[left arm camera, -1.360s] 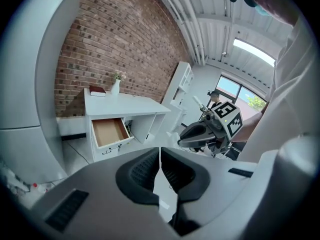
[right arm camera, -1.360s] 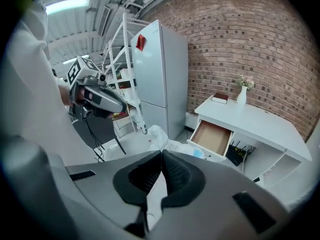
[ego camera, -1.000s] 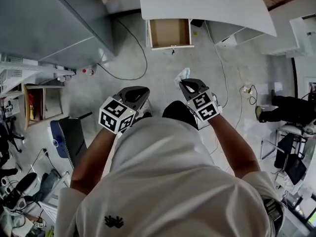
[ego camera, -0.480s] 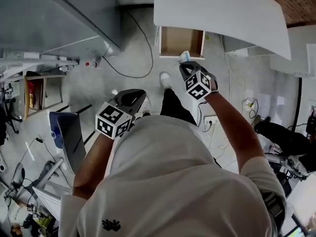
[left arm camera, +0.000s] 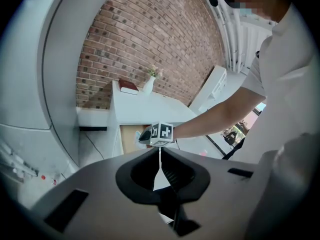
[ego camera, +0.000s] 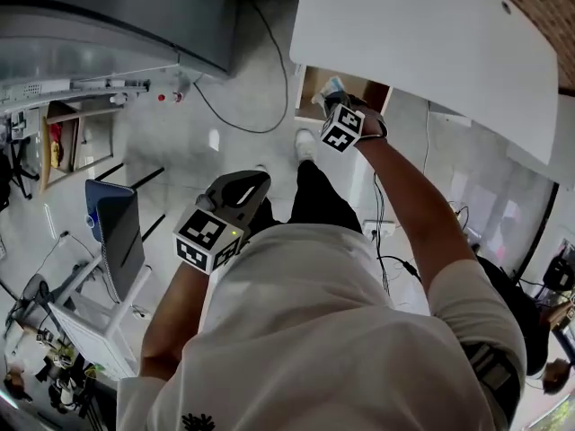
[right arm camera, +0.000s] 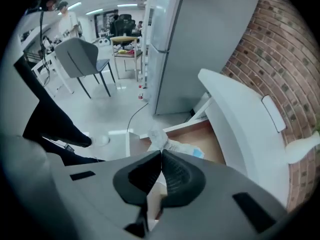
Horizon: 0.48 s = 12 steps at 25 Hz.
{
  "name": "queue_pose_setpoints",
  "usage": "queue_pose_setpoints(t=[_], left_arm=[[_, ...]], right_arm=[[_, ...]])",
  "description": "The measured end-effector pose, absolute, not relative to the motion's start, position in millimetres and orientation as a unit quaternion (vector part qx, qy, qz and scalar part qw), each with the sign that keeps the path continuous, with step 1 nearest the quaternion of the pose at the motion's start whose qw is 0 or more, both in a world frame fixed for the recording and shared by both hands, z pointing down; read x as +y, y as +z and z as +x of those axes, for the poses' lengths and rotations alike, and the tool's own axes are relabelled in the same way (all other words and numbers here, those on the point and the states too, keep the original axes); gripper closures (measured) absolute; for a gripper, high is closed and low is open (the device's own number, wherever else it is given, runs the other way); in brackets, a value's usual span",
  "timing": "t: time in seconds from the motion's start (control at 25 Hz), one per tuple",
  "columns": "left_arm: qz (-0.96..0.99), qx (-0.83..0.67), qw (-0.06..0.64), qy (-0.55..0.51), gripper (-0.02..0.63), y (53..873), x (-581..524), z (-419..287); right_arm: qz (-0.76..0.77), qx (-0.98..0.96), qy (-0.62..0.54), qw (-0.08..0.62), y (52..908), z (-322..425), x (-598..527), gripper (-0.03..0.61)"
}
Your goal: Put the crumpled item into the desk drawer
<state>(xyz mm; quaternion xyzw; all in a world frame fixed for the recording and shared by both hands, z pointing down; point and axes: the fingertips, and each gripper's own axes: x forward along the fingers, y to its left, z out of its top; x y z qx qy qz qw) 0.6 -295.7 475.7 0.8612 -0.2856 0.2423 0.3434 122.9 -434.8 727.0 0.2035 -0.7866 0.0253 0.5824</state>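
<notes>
Two tools: my right tool (right arm camera: 161, 156) pinched shut on the crumpled item (right arm camera: 167, 143) at the front rim of the open drawer (right arm camera: 207, 143) under the desk (right arm camera: 240, 119), left tool (left arm camera: 160, 159) closed and empty; releasing short, I judge, drops it on the floor (right arm camera: 100, 109).

White T-shirt (ego camera: 332, 330), small black logo (ego camera: 199, 420); black trousers (ego camera: 316, 196); 1 white shoe (ego camera: 305, 142).

Drawer (ego camera: 313, 93) mostly hidden under desk top (ego camera: 431, 34).
</notes>
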Motion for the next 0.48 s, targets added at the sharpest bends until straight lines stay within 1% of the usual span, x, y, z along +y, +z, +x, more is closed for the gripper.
queue_pose_setpoints(t=[0.32, 0.48], left_arm=[[0.833, -0.318, 0.373, 0.256, 0.583, 514.5, -316.4, -1.1], [0.82, -0.33, 0.39, 0.259, 0.583, 533.7, -316.9, -5.2]], right_arm=[[0.182, -0.766, 0.025, 0.616, 821.2, 126.9, -480.5, 0.549], [0.18, -0.764, 0.028, 0.619, 854.1, 125.0, -496.9, 0.549]])
